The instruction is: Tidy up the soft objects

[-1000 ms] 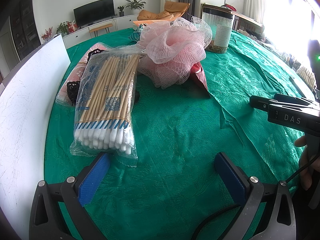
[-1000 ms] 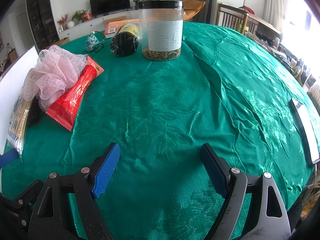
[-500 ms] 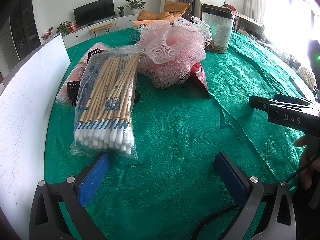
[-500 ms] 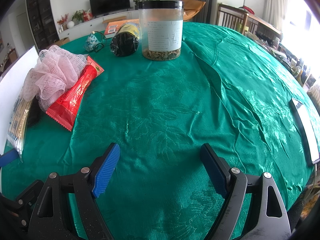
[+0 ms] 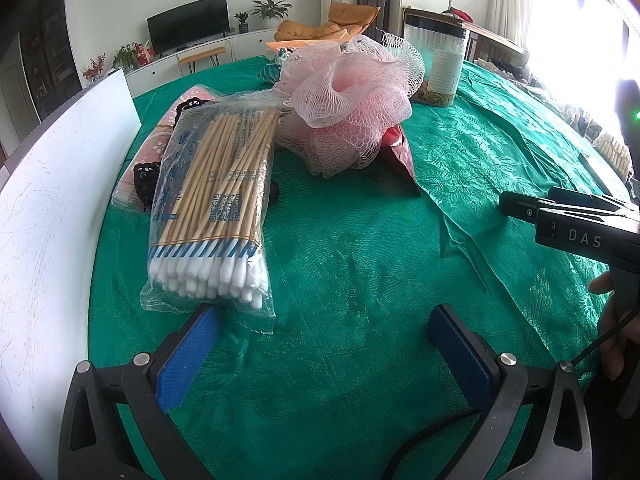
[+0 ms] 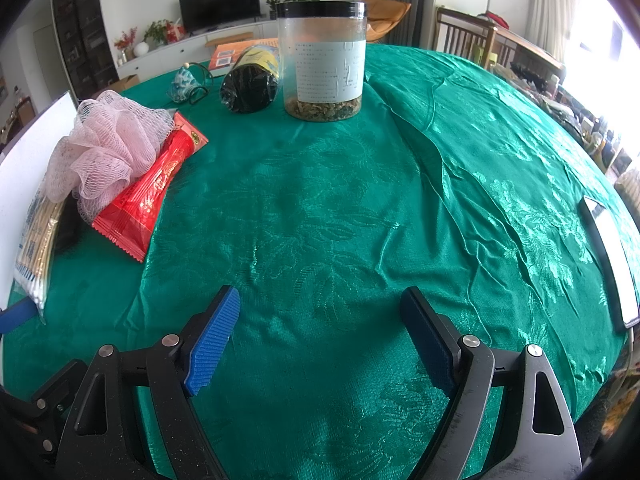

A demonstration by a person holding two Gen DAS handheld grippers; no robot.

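A pink mesh bath pouf [image 5: 352, 96] sits on the green tablecloth, partly on a red packet [image 5: 398, 152]; both also show in the right wrist view, pouf [image 6: 104, 152] and packet [image 6: 152, 192]. A clear bag of cotton swabs [image 5: 212, 208] lies just beyond my left gripper [image 5: 324, 344], which is open and empty, its left pad at the bag's near edge. A pink pack with black lace [image 5: 148, 160] lies under the bag. My right gripper [image 6: 320, 336] is open and empty over bare cloth.
A white board [image 5: 52, 208] stands along the left. A clear jar with a black lid [image 6: 323, 60], a dark bottle lying down [image 6: 252, 80] and a small teal item [image 6: 184, 84] stand at the back. A phone [image 6: 608, 256] lies at the right edge.
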